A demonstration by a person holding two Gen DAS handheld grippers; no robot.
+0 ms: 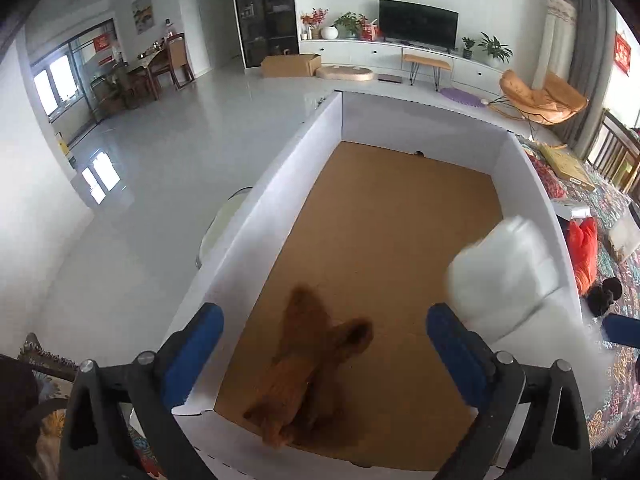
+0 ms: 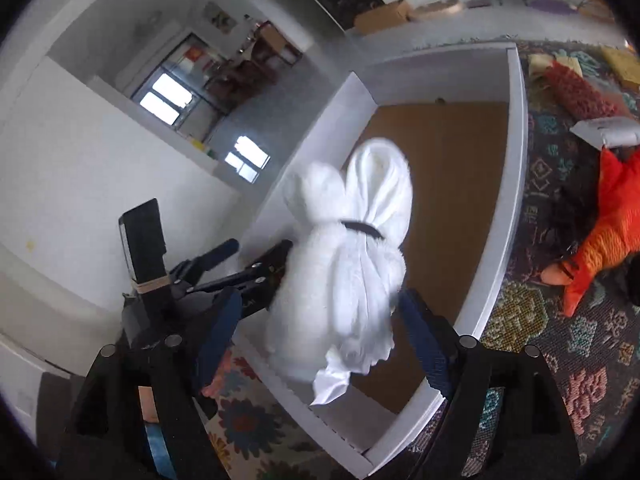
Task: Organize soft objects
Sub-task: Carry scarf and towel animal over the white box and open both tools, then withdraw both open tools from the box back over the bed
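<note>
On the patterned rug, a white-walled box [image 1: 304,168] holds the brown plush [image 1: 312,368] near its front edge, the white towel bundle [image 2: 352,260] blurred above, both tongs [image 1: 324,344] [image 2: 320,344] spread wide, gripping nothing.

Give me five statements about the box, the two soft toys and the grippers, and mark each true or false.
1. The left gripper is open, with nothing pressed between its pads. True.
2. The brown plush toy is at the near end of the white-walled box. True.
3. The white towel bunny is tied with a red ribbon. False: a dark band circles it.
4. The right gripper is clamped on the orange plush. False: its jaws stand open around the white towel bunny; the orange plush lies on the patterned cloth outside the box.
5. The box floor is brown cardboard. True.
</note>
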